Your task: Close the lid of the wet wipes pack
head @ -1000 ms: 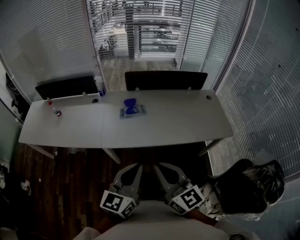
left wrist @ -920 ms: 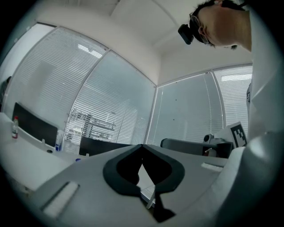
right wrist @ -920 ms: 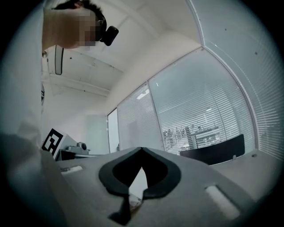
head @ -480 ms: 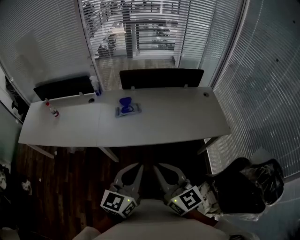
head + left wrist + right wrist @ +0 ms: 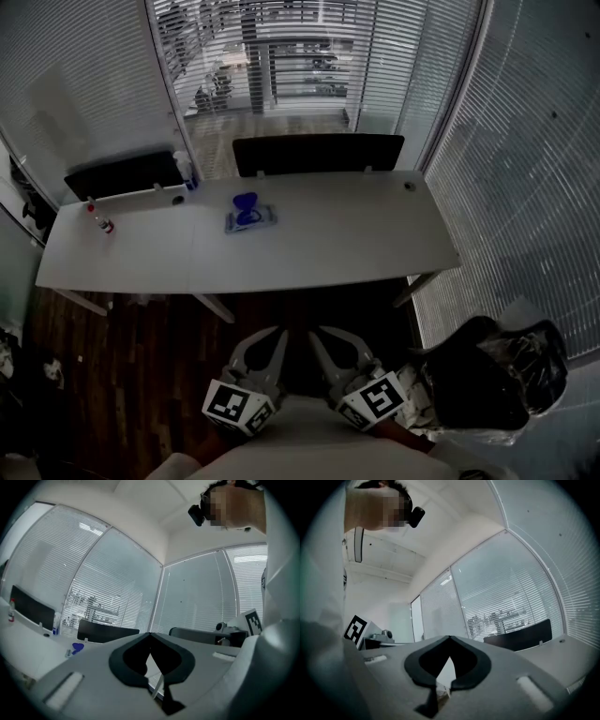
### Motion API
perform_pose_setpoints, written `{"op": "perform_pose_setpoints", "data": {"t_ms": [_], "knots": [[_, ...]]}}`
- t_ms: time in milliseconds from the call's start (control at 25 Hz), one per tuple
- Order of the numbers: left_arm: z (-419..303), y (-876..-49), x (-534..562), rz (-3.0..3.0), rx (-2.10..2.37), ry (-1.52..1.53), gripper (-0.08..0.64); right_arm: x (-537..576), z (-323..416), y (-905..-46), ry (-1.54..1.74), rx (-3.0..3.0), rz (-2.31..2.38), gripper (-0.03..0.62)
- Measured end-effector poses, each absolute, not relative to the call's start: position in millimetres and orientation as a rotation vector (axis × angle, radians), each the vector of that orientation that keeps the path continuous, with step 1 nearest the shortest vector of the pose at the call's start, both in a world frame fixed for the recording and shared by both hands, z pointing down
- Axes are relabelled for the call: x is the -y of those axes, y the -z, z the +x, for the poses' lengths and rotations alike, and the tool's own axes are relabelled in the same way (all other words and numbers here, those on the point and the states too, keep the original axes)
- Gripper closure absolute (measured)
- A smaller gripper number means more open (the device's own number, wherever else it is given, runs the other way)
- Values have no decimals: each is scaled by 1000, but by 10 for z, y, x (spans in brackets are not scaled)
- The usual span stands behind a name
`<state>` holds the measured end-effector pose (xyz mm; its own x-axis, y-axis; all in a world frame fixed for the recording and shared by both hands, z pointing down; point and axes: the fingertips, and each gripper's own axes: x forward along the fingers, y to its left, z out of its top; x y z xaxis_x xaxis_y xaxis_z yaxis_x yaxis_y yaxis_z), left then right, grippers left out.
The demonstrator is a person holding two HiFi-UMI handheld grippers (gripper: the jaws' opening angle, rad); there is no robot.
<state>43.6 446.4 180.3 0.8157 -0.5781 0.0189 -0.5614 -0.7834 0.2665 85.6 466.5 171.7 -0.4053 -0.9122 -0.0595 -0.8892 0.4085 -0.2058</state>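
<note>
The long table point(image 5: 309, 248) ran across the head view, with its front edge toward the person and its far edge against two black chair backs point(image 5: 317, 154). The wet wipes pack point(image 5: 253, 219) lay flat on the far half of the table, left of the middle and near the far edge. Its blue lid point(image 5: 246, 202) stood up, open. Bare tabletop lay on every side of the pack. A small bottle point(image 5: 102, 224) stood well apart from it toward the left end, and a pale bottle point(image 5: 183, 167) stood at the far edge by the left chair. The right end of the table came close to the slatted blinds point(image 5: 525, 187). Between the front edge and the person there was a strip of dark wooden floor point(image 5: 131, 347). A dark bundle point(image 5: 497, 375) sat low at the right, just beside the person.

Both grippers were held low and close to the body, side by side and well short of the table, with their tips toward it. The left gripper point(image 5: 266, 334) had its jaws pressed together at the tips, with nothing between them. Its own view point(image 5: 150, 633) was tilted up toward the blinds, with the table low at its left. The right gripper point(image 5: 327, 334) was likewise clenched and empty, its tips meeting in its own view point(image 5: 449, 638), which was angled up toward the ceiling.
</note>
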Motion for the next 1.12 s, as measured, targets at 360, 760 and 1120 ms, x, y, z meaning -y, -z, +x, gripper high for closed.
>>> {"op": "perform_pose_setpoints", "data": {"t_ms": [360,760,1120], "knots": [[287,-1856,-4030,2712,936,115,557,-4225,742,-1791,222,-2531,-1575,592],[34,-2015,-2949,2696,952,123,557,-3181,444,-1834,191,-2572,-1571,592],[-192,-2029,-1855,2674,927,108,557,-2096,262,-1904,241,-2552,-1629,592]]}}
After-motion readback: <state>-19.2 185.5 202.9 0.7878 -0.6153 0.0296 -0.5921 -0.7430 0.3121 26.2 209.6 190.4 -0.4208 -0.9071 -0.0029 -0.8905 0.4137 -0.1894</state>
